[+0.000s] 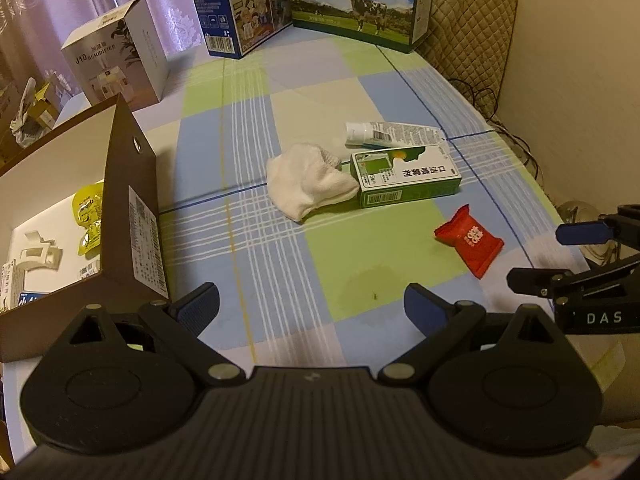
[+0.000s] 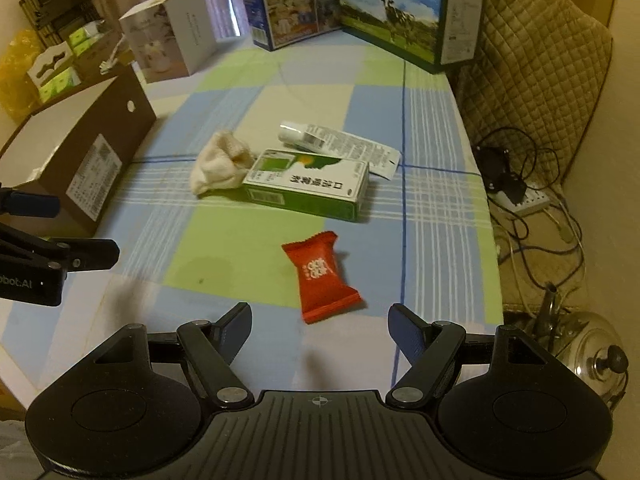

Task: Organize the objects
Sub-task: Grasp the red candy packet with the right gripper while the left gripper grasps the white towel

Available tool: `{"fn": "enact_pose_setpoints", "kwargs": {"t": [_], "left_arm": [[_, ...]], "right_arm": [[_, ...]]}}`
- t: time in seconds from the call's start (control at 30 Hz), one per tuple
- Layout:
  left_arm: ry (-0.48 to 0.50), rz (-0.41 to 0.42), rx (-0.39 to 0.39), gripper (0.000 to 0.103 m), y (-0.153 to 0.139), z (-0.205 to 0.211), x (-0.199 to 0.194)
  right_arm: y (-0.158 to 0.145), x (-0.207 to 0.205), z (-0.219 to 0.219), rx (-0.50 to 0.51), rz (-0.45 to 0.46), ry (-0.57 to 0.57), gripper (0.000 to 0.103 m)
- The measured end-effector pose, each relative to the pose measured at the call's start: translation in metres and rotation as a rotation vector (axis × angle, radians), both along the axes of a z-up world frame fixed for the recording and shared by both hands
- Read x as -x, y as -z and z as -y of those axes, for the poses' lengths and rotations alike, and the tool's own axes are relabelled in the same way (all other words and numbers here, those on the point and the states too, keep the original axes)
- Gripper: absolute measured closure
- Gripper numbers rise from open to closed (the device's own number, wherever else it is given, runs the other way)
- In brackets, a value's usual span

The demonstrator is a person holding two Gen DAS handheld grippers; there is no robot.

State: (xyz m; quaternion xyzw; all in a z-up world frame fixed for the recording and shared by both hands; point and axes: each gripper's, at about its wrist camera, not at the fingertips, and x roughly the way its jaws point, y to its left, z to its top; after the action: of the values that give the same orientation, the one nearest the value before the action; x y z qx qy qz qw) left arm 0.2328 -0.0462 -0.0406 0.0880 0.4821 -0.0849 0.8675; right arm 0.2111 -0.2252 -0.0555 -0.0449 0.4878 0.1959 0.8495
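On the checked cloth lie a red snack packet [image 2: 320,280] [image 1: 469,243], a green and white carton [image 2: 307,185] [image 1: 406,178], a white sock [image 2: 219,166] [image 1: 310,182] and a white tube [image 2: 338,143] [image 1: 390,133]. My right gripper [image 2: 320,326] hangs open just in front of the red packet, nothing between its fingers. In the left wrist view my left gripper [image 1: 312,308] is open over bare cloth, near the brown box [image 1: 132,208]. That open box holds a yellow pouch [image 1: 88,210], a white clip [image 1: 38,252] and small cartons.
Milk cartons [image 1: 360,0] and a humidifier box [image 1: 116,56] stand at the far edge. A quilted chair [image 2: 540,72] is at the right, with cables and a power strip [image 2: 528,200] and a metal kettle [image 2: 596,352] on the floor beside the table.
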Motion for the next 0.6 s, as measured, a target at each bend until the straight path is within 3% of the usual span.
{"fn": "enact_pose_setpoints", "kwargs": {"t": [0.2, 0.33, 0.6], "left_arm": [[-0.011, -0.016, -0.007, 0.006, 0.011, -0.002, -0.009], [-0.006, -0.022, -0.002, 0.006, 0.018, -0.002, -0.015], [-0.009, -0.029, -0.008, 0.006, 0.033, -0.002, -0.029]], "right_arm": [[0.011, -0.007, 0.0, 0.0, 0.011, -0.008, 0.03], [0.021, -0.012, -0.004, 0.0, 0.032, -0.029, 0.041], [0.037, -0.026, -0.012, 0.015, 0.066, -0.065, 0.044]]}}
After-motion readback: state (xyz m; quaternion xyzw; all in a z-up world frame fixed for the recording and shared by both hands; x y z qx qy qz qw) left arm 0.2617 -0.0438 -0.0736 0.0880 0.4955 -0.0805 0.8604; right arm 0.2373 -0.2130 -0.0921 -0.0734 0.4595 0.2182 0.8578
